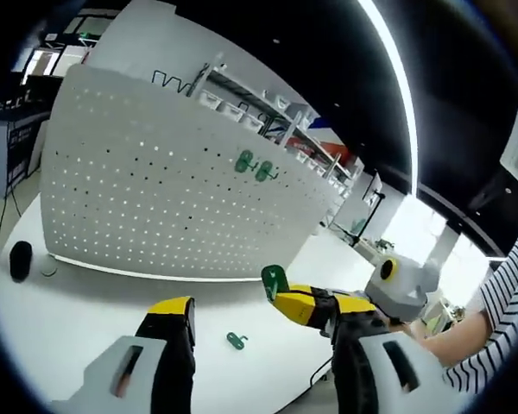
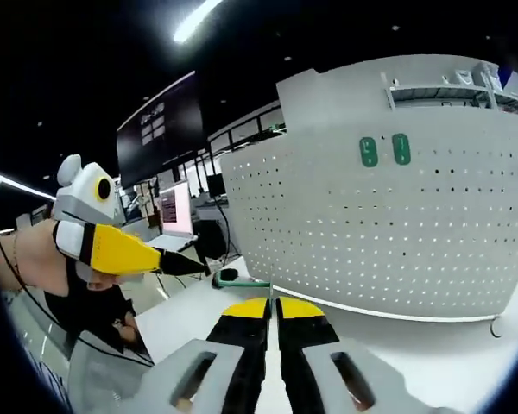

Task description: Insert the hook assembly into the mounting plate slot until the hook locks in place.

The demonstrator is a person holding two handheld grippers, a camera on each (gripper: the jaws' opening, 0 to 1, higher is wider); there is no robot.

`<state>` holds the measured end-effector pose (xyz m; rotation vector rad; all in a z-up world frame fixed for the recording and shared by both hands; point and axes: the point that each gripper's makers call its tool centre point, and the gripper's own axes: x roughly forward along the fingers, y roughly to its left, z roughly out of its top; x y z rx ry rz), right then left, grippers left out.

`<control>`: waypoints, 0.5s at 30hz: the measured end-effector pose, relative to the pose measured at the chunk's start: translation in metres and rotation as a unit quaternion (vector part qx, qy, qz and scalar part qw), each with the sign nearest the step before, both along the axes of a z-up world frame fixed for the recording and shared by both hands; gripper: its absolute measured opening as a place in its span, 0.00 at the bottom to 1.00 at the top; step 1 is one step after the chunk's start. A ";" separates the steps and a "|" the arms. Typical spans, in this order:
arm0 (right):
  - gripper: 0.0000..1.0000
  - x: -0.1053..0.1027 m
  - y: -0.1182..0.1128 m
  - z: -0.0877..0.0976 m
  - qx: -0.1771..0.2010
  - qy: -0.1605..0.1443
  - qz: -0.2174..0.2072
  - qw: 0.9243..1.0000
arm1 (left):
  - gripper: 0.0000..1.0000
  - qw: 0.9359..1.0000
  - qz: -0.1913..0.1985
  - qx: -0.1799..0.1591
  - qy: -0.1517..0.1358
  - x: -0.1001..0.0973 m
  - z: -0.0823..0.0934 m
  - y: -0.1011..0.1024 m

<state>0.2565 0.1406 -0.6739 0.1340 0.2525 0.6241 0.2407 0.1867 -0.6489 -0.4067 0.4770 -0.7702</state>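
Right tongs (image 2: 272, 312) — green hook (image 2: 244, 283) between tips

Two green hooks (image 1: 255, 165) hang on the upright white pegboard (image 1: 155, 198).

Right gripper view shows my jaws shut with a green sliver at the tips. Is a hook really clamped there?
Observer: Yes. In the left gripper view the right gripper is shut on a green held hook, above the table.
Operator: Any other hook loose nearby?
Observer: One green spare hook lies on the table, on the near side of the pegboard.
Operator: And the left gripper?
Observer: The left gripper is open and holds nothing.
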 end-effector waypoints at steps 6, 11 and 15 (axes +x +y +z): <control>0.01 -0.007 0.007 0.006 0.025 -0.001 0.002 1.000 | 0.62 1.000 -0.010 -0.013 -0.001 -0.002 0.004 -0.009; 0.01 -0.012 0.013 0.012 0.037 -0.002 0.004 0.999 | 0.56 1.000 -0.014 -0.025 0.001 -0.003 0.006 -0.012; 0.01 -0.015 0.020 0.019 0.044 -0.007 0.010 0.999 | 0.48 0.999 -0.016 -0.036 0.001 -0.005 0.009 -0.013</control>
